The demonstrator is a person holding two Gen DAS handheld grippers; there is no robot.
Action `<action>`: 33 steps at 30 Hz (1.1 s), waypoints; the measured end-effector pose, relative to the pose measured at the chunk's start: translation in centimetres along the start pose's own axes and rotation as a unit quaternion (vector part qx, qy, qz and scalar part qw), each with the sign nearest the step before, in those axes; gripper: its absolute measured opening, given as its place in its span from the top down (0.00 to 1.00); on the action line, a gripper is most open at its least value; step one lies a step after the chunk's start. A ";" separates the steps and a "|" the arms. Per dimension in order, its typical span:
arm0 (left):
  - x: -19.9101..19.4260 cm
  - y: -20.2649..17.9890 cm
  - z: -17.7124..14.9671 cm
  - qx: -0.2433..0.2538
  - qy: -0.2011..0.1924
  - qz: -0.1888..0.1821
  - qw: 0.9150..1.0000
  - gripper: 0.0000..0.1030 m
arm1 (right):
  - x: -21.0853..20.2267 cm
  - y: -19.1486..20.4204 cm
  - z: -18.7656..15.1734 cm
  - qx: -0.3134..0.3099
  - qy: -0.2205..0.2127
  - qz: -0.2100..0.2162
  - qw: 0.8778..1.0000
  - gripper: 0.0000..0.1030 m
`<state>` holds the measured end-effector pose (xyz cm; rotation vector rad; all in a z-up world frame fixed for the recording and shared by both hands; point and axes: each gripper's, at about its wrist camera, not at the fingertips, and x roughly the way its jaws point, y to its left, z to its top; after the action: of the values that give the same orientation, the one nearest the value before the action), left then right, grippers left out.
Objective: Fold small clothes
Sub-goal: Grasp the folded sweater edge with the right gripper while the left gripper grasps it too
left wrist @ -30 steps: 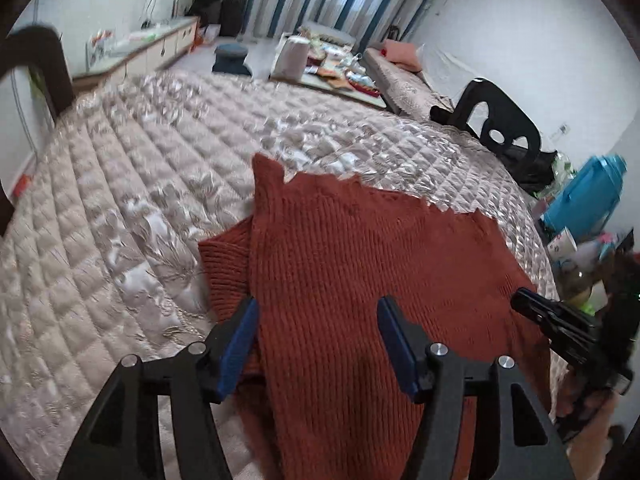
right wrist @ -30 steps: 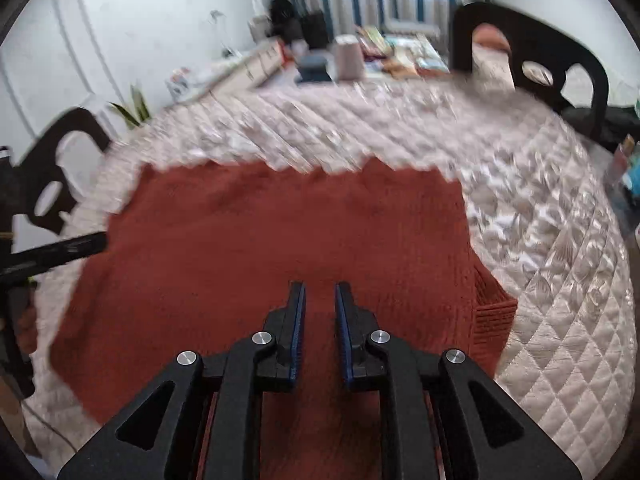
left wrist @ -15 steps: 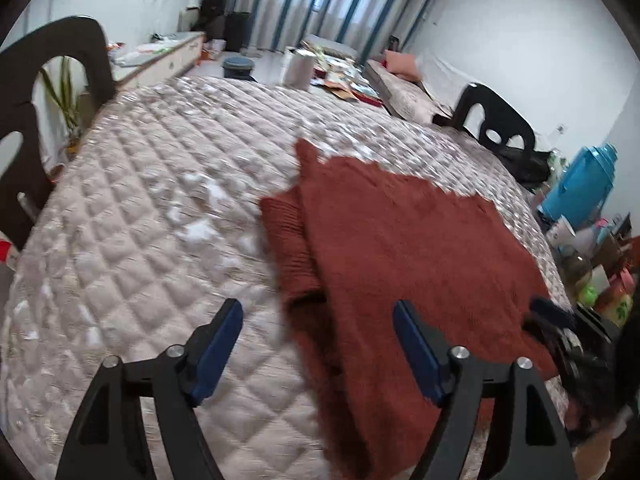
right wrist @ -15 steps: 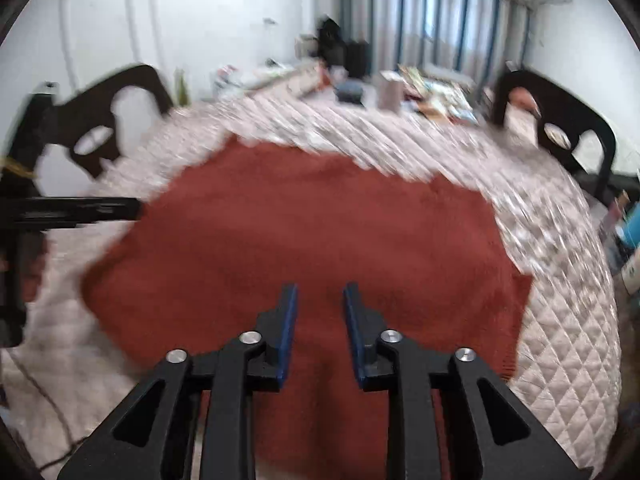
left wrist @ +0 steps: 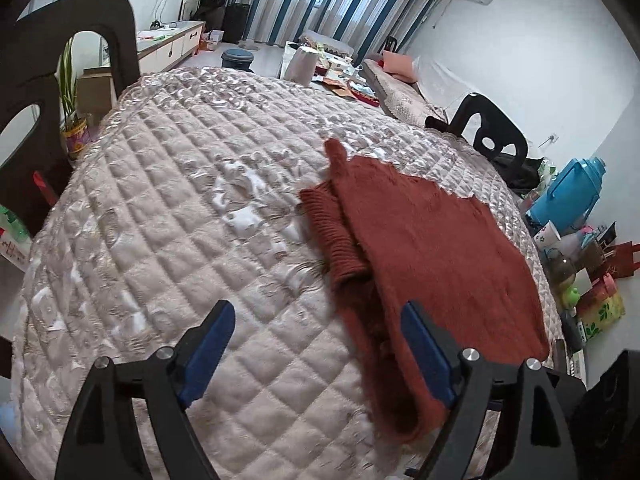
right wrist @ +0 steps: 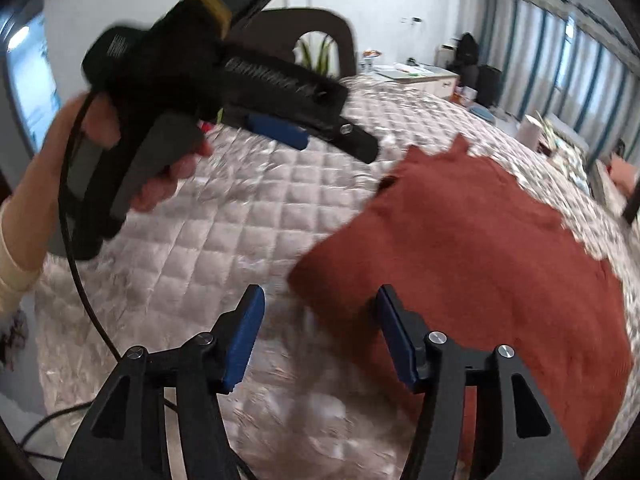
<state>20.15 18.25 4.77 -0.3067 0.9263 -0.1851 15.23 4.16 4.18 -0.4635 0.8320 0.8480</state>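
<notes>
Rust-red knitted sweater [left wrist: 432, 248]: lies flat on the quilted cover [left wrist: 160, 220], one sleeve folded across its body; nothing grips it

Left gripper [left wrist: 316, 344]: jaws apart and opening, over bare quilt; sweater's near edge passes beside its right-hand pad [left wrist: 424, 356]

Right gripper [right wrist: 320, 332]: jaws apart and opening, nothing clamped; sweater corner lies just ahead, between the pads

Left hand [right wrist: 152, 168]: holds the left gripper's handle, ahead and left of the right gripper

Each gripper is black, with two angular fingers carrying blue pads and round silver screws: the left gripper [left wrist: 316, 354] and the right gripper [right wrist: 320, 332]. In the right wrist view's upper left, the left hand [right wrist: 120, 152] wears a cream sleeve [right wrist: 12, 264]; a black cable [right wrist: 76, 264] trails below, and blurred white lettering, possibly a label, marks the body.
</notes>
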 end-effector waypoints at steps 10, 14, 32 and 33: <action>1.0 1.7 0.4 -0.033 0.017 -0.051 0.998 0.10 | 2.9 0.5 0.6 -0.009 0.038 -0.088 0.995 0.43; 2.5 1.5 1.0 -0.048 0.031 -0.074 0.996 0.08 | 2.3 -0.4 0.5 0.032 0.040 -0.091 0.995 0.53; 9.2 -2.2 5.2 -0.073 0.087 -0.143 0.983 0.04 | -1.6 -4.1 0.1 0.152 -0.052 -0.028 0.987 0.89; 9.5 -2.3 5.6 -0.074 0.091 -0.140 0.983 0.04 | -1.6 -4.1 0.0 0.152 -0.052 -0.026 0.987 0.89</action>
<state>30.22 14.31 1.48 -0.5657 1.0777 -0.4088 17.91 1.01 5.57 -0.1707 0.8315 0.6762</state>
